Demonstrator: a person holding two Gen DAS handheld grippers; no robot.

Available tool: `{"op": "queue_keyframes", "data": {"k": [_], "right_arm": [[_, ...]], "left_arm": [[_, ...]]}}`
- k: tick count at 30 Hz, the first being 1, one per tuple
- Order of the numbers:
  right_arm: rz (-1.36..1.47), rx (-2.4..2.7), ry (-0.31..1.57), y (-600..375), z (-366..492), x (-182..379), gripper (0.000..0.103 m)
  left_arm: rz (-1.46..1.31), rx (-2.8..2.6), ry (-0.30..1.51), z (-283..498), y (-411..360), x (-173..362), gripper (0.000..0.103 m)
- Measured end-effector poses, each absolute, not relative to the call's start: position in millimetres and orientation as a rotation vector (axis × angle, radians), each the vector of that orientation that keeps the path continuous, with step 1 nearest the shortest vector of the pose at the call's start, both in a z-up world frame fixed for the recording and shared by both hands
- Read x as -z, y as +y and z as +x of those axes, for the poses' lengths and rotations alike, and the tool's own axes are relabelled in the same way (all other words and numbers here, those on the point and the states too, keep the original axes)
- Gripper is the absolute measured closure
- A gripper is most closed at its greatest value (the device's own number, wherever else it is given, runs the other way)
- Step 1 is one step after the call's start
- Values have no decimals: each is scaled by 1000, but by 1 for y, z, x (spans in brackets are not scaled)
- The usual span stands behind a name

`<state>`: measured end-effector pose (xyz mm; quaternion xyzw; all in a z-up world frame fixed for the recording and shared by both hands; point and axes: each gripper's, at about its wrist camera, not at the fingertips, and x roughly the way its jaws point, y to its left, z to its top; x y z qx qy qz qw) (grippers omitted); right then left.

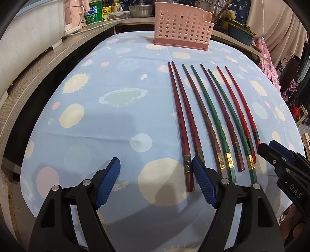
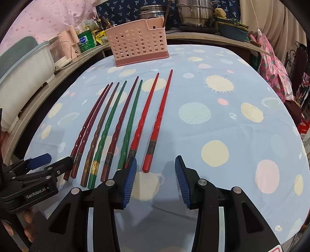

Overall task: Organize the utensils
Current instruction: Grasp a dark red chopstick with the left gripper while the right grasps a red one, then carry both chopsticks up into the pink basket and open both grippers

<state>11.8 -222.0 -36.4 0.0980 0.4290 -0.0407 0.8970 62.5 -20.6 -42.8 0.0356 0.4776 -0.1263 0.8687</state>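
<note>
Table: a blue cloth [image 1: 108, 120] with pale dots and planet prints covers it.
Chopsticks: eight lie side by side on the cloth, tips toward the far edge, thick ends toward the grippers.
Order, left to right: dark red pair [image 1: 179, 116], brown stick [image 2: 100, 128], green stick [image 2: 109, 126], maroon stick [image 2: 121, 124], second green stick [image 2: 131, 124], bright red pair [image 2: 153, 118].
Holder: a pink perforated holder [image 1: 181, 25] stands upright at the far edge, well apart from the sticks.
Left gripper [image 1: 156, 166]: jaws wide apart, nothing between them; it hangs over bare cloth just left of the dark red pair, its right finger above that pair's thick ends.
Right gripper [image 2: 156, 164]: jaws apart, gripping nothing; the end of the rightmost red stick [image 2: 148, 160] lies just ahead of the gap.
Background: pots [image 2: 195, 11] and bottles crowd a shelf behind the table.
</note>
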Motion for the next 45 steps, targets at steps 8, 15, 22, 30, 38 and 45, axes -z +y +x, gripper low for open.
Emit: {"op": "queue_keyframes", "data": {"k": [8,15,22,30,38,45], "right_arm": [[207,85,893,-223,10,39,62],[193,75,890,-220,12,38,62],[175,75,887,-218,16,39,77],[180,97,883,-222,17,41,93],[200,94,886,-227,15,39,95],[221,100,858,-236,9,24,96]], "left_arm": [[81,248,991,62,-19,43,39],[81,234,982,63,-17,41,52],[97,235,973,63,-19,41,70],[89,235,974,64,-18,40,88],[63,261,991,65,-15,39,96],[48,252,989,63,-10,31,96]]}}
